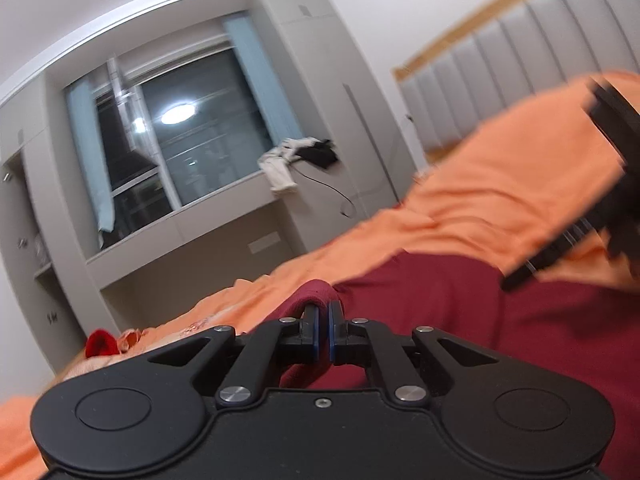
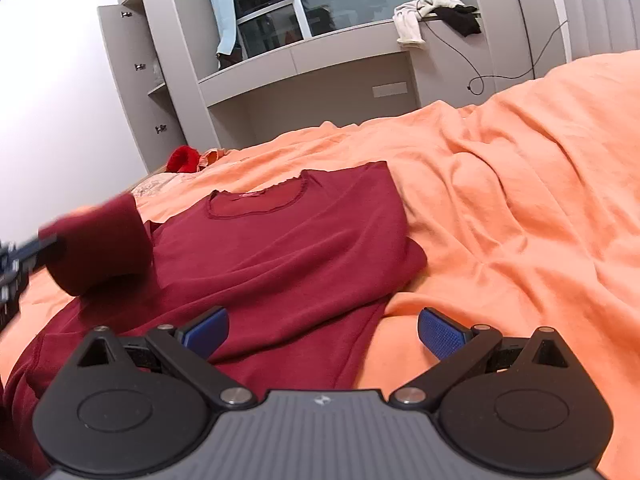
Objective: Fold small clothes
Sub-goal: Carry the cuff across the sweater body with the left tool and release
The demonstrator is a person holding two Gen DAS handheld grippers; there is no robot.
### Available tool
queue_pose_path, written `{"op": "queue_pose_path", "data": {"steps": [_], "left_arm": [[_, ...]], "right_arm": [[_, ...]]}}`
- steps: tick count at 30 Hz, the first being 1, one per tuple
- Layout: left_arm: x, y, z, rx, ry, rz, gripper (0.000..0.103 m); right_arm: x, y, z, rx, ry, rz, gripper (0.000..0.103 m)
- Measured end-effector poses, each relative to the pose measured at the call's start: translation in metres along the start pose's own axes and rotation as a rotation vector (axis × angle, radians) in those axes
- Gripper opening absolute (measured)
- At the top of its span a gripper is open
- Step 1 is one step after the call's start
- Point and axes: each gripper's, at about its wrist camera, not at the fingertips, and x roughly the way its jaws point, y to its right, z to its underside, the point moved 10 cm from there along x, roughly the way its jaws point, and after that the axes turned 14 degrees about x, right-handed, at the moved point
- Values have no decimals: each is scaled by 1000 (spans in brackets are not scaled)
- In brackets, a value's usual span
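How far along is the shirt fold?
Done: the shirt lies spread on the orange cover, its right side apparently tucked under. In hand: the left gripper is shut on the left sleeve, lifted over the body. The right gripper hangs open above the hem. Left: lay the sleeve down, then fold the body up.

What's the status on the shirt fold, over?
Left claw shut on dark red shirt sleeve, lifted. Right claw open over hem. Orange bedspread rumpled, nothing blocking.
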Motion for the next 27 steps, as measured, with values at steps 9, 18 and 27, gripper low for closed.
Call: {"op": "queue_pose_path", "data": {"steps": [9,18,27], "left_arm": [[-6,35,23,43,-89,147,23],[-39,61,27,54,11,352,63],[-50,86,26,135,80,446,62]], "right_arm": [[5,-14,-2,-7,8,-14,103],[22,-29,-12,18,29,-14,103],[31,-28,-8,20,13,1,103]]}}
